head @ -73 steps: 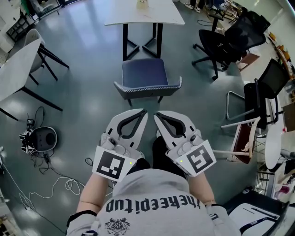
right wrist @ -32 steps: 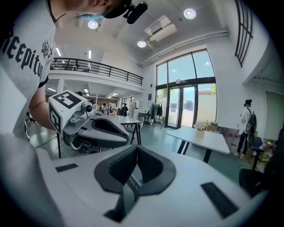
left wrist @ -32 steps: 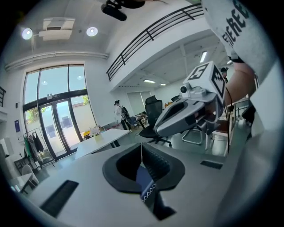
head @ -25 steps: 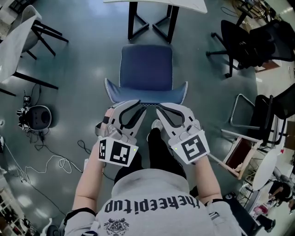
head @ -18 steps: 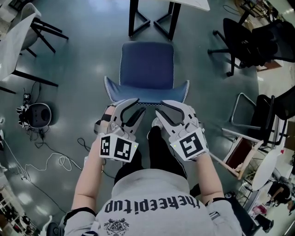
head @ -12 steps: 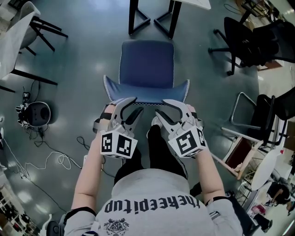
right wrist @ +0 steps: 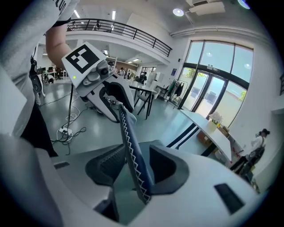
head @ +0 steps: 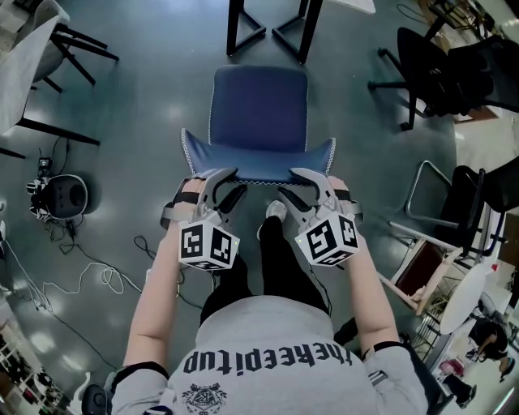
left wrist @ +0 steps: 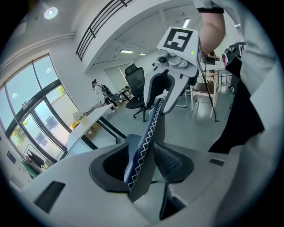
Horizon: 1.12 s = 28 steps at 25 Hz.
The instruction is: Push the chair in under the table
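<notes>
A chair with a blue seat point(head: 259, 109) stands before the table point(head: 268, 24), its seat out in front of the table legs. Its backrest top edge point(head: 259, 168), blue with white zigzag stitching, faces me. My left gripper point(head: 222, 181) straddles that edge near its left end and my right gripper point(head: 295, 183) near its right end. Both pairs of jaws are opening. In the left gripper view the backrest point(left wrist: 148, 133) runs between the pads of the left gripper point(left wrist: 142, 164) with a gap beside it. The right gripper view shows the same edge point(right wrist: 131, 142) between the right gripper's point(right wrist: 133, 166) jaws.
Black office chairs point(head: 438, 65) and a metal-framed chair point(head: 454, 211) stand at the right. Another table point(head: 24, 57) is at the upper left. A round device point(head: 61, 194) and loose cables point(head: 105, 275) lie on the floor at the left. My legs point(head: 268, 259) are just behind the chair.
I have stepped up to the chair. Both grippers sank onto the top edge of the backrest, tilted further down, and their jaws spread wider around it.
</notes>
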Motion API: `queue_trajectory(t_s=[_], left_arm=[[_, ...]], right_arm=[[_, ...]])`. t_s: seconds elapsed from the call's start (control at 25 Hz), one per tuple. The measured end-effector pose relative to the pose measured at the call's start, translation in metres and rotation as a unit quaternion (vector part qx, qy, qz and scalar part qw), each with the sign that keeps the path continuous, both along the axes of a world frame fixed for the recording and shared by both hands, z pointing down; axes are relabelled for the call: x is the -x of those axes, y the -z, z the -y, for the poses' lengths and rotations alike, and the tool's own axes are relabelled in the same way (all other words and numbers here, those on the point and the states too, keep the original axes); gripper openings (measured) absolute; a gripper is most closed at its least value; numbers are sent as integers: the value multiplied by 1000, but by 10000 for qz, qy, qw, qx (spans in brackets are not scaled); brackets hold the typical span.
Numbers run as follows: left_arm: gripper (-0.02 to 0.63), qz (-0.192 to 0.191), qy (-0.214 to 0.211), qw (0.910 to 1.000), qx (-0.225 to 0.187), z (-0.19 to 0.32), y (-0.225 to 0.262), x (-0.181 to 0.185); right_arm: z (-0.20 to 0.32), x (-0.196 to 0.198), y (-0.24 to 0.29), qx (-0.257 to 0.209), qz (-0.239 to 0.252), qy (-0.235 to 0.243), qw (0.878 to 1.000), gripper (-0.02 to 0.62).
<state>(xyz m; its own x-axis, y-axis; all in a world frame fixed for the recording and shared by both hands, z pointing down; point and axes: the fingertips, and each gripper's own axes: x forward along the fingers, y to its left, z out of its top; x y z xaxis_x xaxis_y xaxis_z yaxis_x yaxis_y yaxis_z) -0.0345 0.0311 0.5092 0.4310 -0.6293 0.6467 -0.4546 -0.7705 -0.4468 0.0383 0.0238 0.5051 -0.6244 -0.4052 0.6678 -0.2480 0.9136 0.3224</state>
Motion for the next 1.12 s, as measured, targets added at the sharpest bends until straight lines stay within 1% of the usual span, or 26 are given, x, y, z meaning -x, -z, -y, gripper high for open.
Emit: queue_trajectory(t_s=[0.2,0.4,0.56,0.72,0.8,0.96,1.12], left_arm=[[186,96,8,9999,71,4,-11,0],[170,218,57,9997,-56,9,-12,2],[156,332,137,9994,-13,12,-13,1],[141,400,52,9992,41,13,-13,3],[137,410,12,9992,18,13,-13,3],[135,431,-66,9989,-150,20,-10,0],[133,474,-80,9987,-158,29,-7,-4]], right_arm=[[3,-3,-10,94,-154,17,9998,178],[8,-2,-14,153,-172,-69,9997,175],[11,-2,-15,233,-195,-109,9995,167],[11,0,-14,65,-264,-4,9996,143],[12,0,-15,-11,-263,7,9997,140],[19,-2,-12,-116,-220,-95,9996,143],[27,-7,-10,-126,-182,-111,9997,142]])
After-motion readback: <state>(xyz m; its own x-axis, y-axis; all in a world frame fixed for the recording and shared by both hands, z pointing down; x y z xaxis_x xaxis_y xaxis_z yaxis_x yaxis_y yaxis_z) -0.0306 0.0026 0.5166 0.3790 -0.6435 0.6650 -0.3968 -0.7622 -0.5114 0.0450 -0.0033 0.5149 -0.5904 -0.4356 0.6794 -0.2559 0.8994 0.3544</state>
